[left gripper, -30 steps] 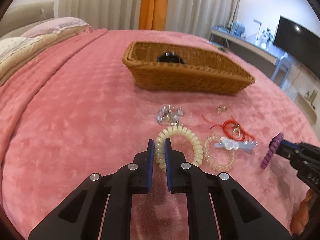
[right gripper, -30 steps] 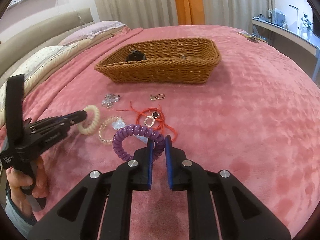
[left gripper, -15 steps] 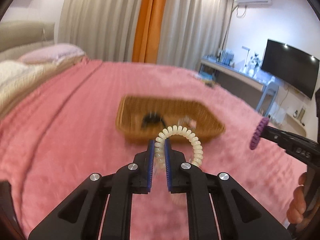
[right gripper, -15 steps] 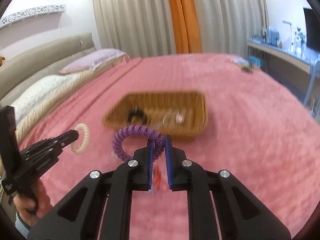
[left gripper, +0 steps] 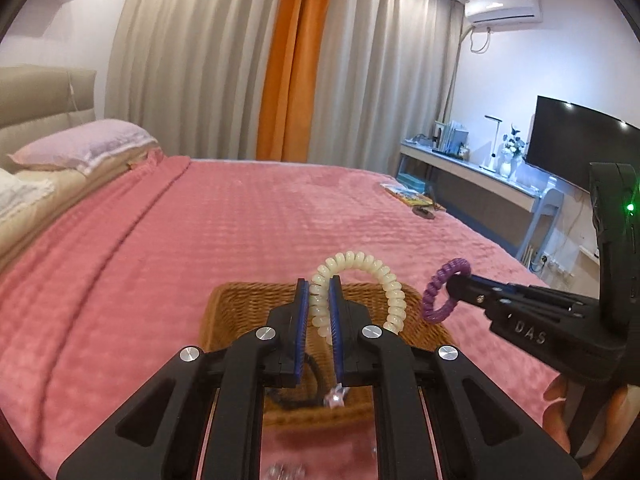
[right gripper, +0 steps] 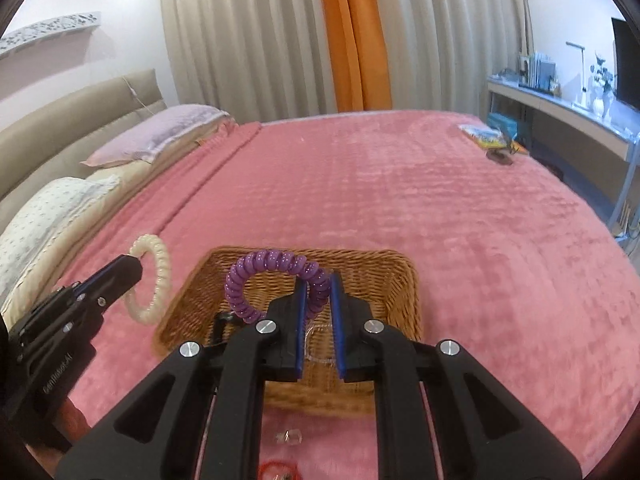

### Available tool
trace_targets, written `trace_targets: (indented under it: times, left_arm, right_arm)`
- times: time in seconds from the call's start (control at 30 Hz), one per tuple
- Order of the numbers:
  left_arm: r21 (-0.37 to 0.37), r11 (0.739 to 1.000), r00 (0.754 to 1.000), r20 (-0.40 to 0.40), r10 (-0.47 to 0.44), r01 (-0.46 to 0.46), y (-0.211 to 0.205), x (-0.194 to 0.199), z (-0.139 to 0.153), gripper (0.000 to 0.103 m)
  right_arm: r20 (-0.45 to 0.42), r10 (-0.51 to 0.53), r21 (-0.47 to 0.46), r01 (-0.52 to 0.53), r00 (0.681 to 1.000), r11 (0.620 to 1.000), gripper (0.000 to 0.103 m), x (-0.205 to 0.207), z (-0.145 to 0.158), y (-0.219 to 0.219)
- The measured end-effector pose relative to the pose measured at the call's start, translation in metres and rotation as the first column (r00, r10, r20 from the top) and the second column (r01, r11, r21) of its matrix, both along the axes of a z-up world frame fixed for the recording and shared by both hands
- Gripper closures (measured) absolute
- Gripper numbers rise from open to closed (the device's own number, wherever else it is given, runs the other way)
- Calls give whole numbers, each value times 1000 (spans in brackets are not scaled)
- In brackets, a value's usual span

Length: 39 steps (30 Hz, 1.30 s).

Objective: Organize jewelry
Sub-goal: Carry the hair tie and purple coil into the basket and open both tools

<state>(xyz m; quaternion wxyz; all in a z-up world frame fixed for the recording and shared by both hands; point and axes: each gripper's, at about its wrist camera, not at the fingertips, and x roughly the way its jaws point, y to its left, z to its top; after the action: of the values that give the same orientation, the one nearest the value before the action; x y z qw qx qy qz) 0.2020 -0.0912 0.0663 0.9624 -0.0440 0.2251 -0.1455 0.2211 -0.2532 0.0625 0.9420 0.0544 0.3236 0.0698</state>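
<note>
My left gripper (left gripper: pixel 319 292) is shut on a cream spiral hair tie (left gripper: pixel 360 264) and holds it above the wicker basket (left gripper: pixel 224 312). My right gripper (right gripper: pixel 319 286) is shut on a purple spiral hair tie (right gripper: pixel 260 264) and holds it above the same basket (right gripper: pixel 192 304). In the left wrist view the right gripper (left gripper: pixel 456 286) with the purple tie (left gripper: pixel 434 288) is just to the right. In the right wrist view the left gripper (right gripper: pixel 134 268) with the cream tie (right gripper: pixel 154 276) is beside the basket's left edge. A black item (left gripper: pixel 304 396) and clear pieces lie in the basket.
The basket sits on a pink bedspread (right gripper: pixel 400 184). A clear crystal piece (right gripper: pixel 289 437) and a red cord (right gripper: pixel 276 468) lie on the bed in front of the basket. Pillows (right gripper: pixel 152 140) are at the left, a desk (left gripper: pixel 472 176) and a TV at the right.
Both grippers lifted their hair ties off the bed and moved forward to above the basket. The rest of the jewelry has dropped out of view below the grippers.
</note>
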Motion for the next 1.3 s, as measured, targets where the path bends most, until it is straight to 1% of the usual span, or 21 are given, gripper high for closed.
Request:
trace_targets:
  times: [0.07, 0.17, 0.3, 0.4, 0.47, 0.6, 0.7, 0.73, 0.77, 0.8, 0.83, 0.9, 0.97, 1.1, 1.17, 1.3]
  left_arm:
    - [18, 1000, 1000, -23, -5, 5, -7, 17, -16, 95]
    - [29, 999, 998, -57, -13, 15, -12, 32, -36, 95]
    - [37, 999, 994, -108, -24, 28, -14, 47, -62, 95]
    - [48, 998, 990, -135, -29, 36, -16, 54, -73, 95]
    - [51, 998, 987, -156, -34, 43, -18, 56, -80, 95]
    - [53, 998, 983, -178, -36, 46, -20, 58, -86, 94]
    - [26, 998, 982, -183, -48, 54, -15, 55, -84, 92]
    - [17, 998, 982, -180, -52, 56, -13, 53, -82, 88]
    - [5, 998, 983, -175, -56, 58, -10, 50, -79, 85]
    - [-4, 998, 984, -167, -56, 56, -7, 47, -76, 79]
    - [-9, 998, 986, -160, -55, 54, -6, 44, -72, 76]
    - [-23, 998, 988, -145, -59, 57, -3, 36, -64, 75]
    - [-38, 997, 990, -125, -64, 59, 2, 24, -53, 73]
    - [-68, 995, 994, -86, -72, 66, 11, -5, -33, 67]
    - [-77, 995, 995, -68, -75, 70, 17, -21, -24, 67]
    - [-86, 994, 996, -35, -77, 74, 28, -54, -12, 67]
  right_arm:
    - [-22, -22, -12, 21, 1000, 1000, 93, 19, -14, 0]
    - [-65, -44, -15, 43, 997, 999, 93, 42, -34, -4]
    - [-126, -42, -31, 38, 991, 999, 93, 63, -62, -4]
    - [-172, -55, -77, 42, 984, 996, 93, 71, -80, 0]
    - [-203, -47, -85, 31, 978, 996, 93, 75, -90, 2]
    - [-219, -48, -93, 28, 975, 995, 93, 76, -95, 4]
    - [-235, -39, -63, 25, 971, 998, 91, 75, -95, 1]
    - [-238, -35, -48, 25, 971, 999, 89, 73, -94, -1]
    - [-238, -32, -35, 24, 971, 999, 85, 71, -93, -3]
    - [-234, -29, -28, 23, 972, 999, 79, 69, -90, -4]
    - [-229, -29, -25, 24, 973, 999, 76, 66, -87, -5]
    - [-207, -27, -14, 25, 978, 1000, 66, 56, -76, -7]
    - [-179, -19, -5, 19, 984, 1000, 61, 44, -64, -7]
    - [-125, 6, 14, -5, 992, 1000, 59, 13, -41, -7]
    - [-89, 37, 47, -32, 995, 998, 59, -10, -31, -7]
    - [-46, 57, 57, -55, 997, 997, 59, -45, -19, -5]
